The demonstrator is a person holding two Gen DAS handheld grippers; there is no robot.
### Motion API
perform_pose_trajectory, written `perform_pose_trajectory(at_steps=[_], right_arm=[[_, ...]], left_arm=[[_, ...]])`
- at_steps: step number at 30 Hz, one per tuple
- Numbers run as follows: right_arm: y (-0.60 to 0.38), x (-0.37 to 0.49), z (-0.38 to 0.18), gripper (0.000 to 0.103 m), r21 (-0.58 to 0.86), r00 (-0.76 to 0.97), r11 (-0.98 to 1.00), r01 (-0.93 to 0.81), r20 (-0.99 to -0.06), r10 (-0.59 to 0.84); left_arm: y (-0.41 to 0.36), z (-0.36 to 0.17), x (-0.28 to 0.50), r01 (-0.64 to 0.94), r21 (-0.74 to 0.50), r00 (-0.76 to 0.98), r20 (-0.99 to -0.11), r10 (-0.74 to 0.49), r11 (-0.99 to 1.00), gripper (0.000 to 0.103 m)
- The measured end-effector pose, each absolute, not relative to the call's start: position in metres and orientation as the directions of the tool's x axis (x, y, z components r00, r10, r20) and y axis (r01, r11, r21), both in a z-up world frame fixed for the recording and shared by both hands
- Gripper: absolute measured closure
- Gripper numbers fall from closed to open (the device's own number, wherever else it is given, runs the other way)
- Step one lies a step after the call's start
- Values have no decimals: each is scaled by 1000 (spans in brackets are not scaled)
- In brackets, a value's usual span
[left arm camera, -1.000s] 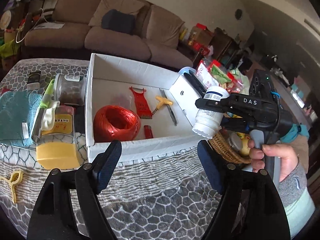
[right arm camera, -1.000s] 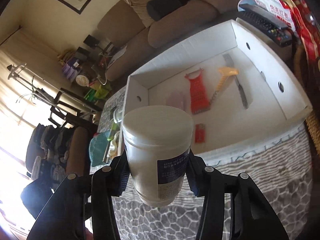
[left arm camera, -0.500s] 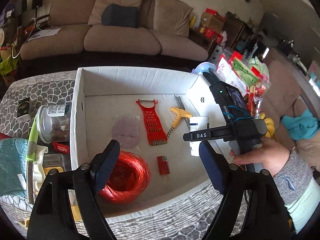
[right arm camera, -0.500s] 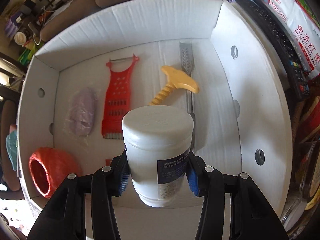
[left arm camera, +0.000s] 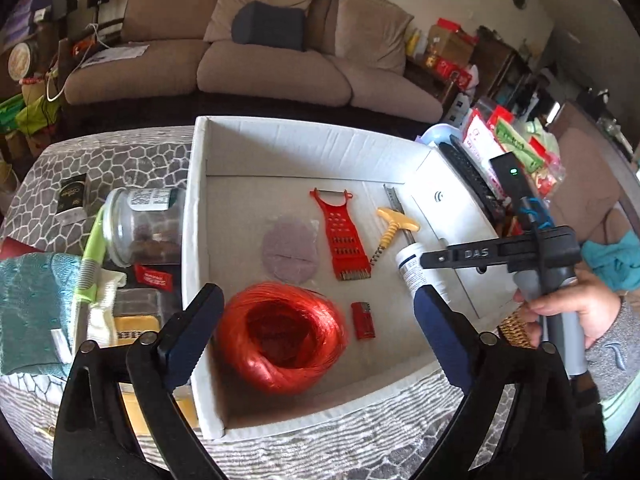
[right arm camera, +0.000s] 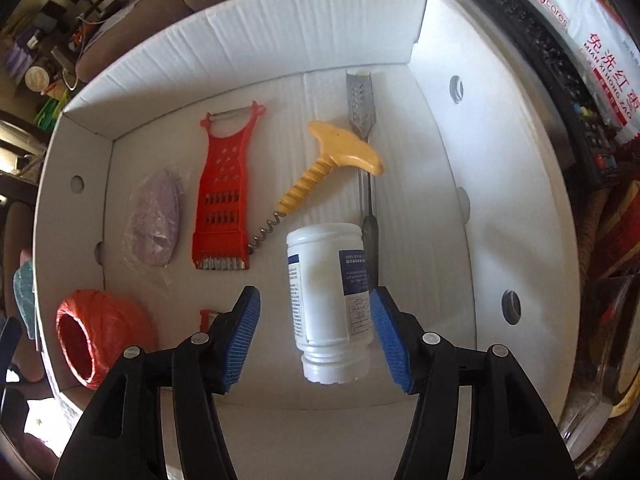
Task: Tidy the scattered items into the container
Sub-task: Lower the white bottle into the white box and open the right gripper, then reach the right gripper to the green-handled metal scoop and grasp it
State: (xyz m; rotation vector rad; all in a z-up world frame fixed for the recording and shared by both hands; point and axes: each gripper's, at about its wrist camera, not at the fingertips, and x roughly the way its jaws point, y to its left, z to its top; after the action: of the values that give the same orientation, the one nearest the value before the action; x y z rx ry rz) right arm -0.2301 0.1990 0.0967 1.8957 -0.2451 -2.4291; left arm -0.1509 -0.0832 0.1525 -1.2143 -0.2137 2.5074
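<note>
A white cardboard box [left arm camera: 304, 148] [right arm camera: 248, 28] stands on the patterned table. In it lie a red twine ball [left arm camera: 280, 336] [right arm camera: 92, 336], a red grater [left arm camera: 342, 236] [right arm camera: 226, 196], a yellow corkscrew [left arm camera: 394, 228] [right arm camera: 324, 168], a metal file [right arm camera: 362, 104], a red lighter [left arm camera: 363, 320] and a purple pad [left arm camera: 290, 250]. A white bottle [right arm camera: 330, 304] [left arm camera: 412, 264] lies in the box between the blue pads of my right gripper [right arm camera: 316, 336], which is open and apart from it. My left gripper [left arm camera: 316, 332] is open and empty above the box's front.
Left of the box are a glass jar [left arm camera: 140, 224], a green brush [left arm camera: 90, 256], a teal cloth [left arm camera: 28, 308] and a yellow container [left arm camera: 136, 332]. Right of it are a black remote [left arm camera: 470, 172], snack bags [left arm camera: 508, 136] and a wicker basket [left arm camera: 516, 328]. A sofa [left arm camera: 256, 60] stands behind.
My right gripper carried the white bottle over the box, lowered it and opened; the bottle now lies in the box. My left gripper moved forward over the box.
</note>
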Motion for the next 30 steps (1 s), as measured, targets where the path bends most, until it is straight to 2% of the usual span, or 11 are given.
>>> perform_pose_trajectory(at_steps=[2, 6, 10, 12, 17, 22, 30], right_arm=[[195, -215, 120, 40, 184, -309, -983, -25, -936, -167], [166, -186, 163, 27, 245, -391, -966, 83, -884, -257], [119, -172, 186, 25, 290, -384, -936, 198, -856, -346], [88, -170, 196, 20, 308, -375, -921, 239, -846, -380], [21, -165, 199, 20, 396, -331, -868, 299, -811, -483], [-44, -160, 191, 20, 423, -282, -834, 354, -802, -526], [-122, -181, 153, 20, 417, -253, -833, 365, -817, -519]], left_arm=[[-105, 151, -143, -201, -272, -590, -734, 337, -941, 0], [-156, 141, -131, -114, -249, -595, -758, 267, -962, 0], [-209, 137, -117, -32, -220, -609, -769, 193, -975, 0], [-232, 137, -110, -3, -213, -613, -771, 170, -977, 0], [-288, 134, -99, 75, -223, -613, -779, 132, -972, 0], [-341, 122, -99, 171, -235, -607, -790, 86, -957, 0], [-375, 90, -107, 201, -219, -577, -814, 65, -955, 0]])
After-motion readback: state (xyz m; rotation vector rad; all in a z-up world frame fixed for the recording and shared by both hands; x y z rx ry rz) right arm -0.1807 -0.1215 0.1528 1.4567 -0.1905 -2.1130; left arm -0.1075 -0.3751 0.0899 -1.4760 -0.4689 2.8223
